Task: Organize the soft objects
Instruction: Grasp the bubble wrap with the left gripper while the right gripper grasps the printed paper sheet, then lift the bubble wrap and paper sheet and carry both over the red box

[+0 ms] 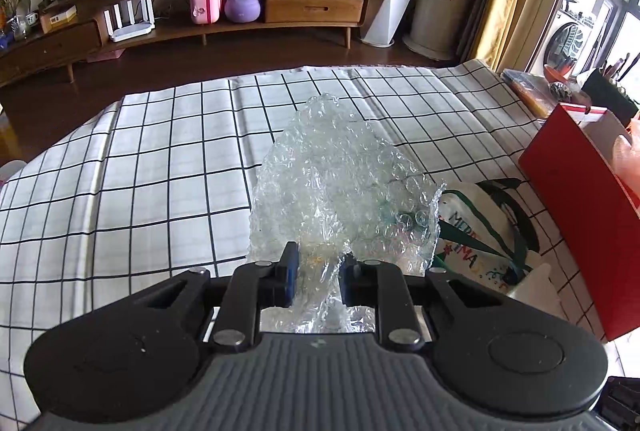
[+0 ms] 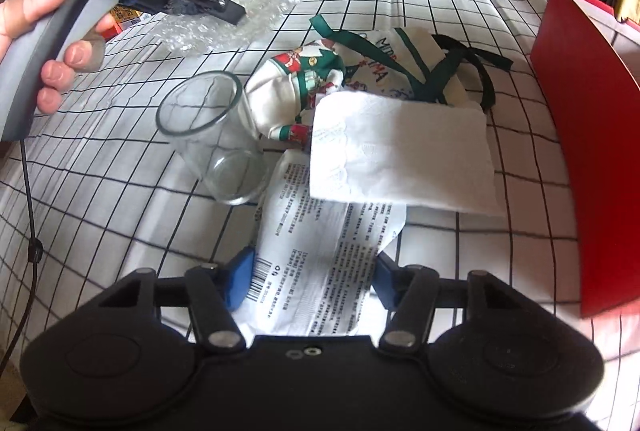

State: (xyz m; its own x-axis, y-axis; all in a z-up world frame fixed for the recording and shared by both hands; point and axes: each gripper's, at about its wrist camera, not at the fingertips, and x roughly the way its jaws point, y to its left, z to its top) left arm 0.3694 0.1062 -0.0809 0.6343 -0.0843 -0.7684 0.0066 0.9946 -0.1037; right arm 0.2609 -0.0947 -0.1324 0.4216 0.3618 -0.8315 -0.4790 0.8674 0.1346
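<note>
The left tool (image 1: 316, 273) pinches a crumpled sheet of bubble wrap (image 1: 332, 183) between its blue pads, lifted clear of the checked cloth on the counter (image 1: 160, 167), probably to carry it toward the red box (image 1: 576, 215) off to its right. The right tool (image 2: 312, 271) has its jaws apart around a white printed packet (image 2: 320, 247), with a paper tissue (image 2: 400, 155) just ahead; whether the pads press on the packet I cannot tell. To its front left stands a clear glass (image 2: 216, 135), and beyond the tissue lies a Christmas cloth bag (image 2: 360, 71) lettered "MERR… …MA". The packet carries a barcode and small print too fine to read.
</note>
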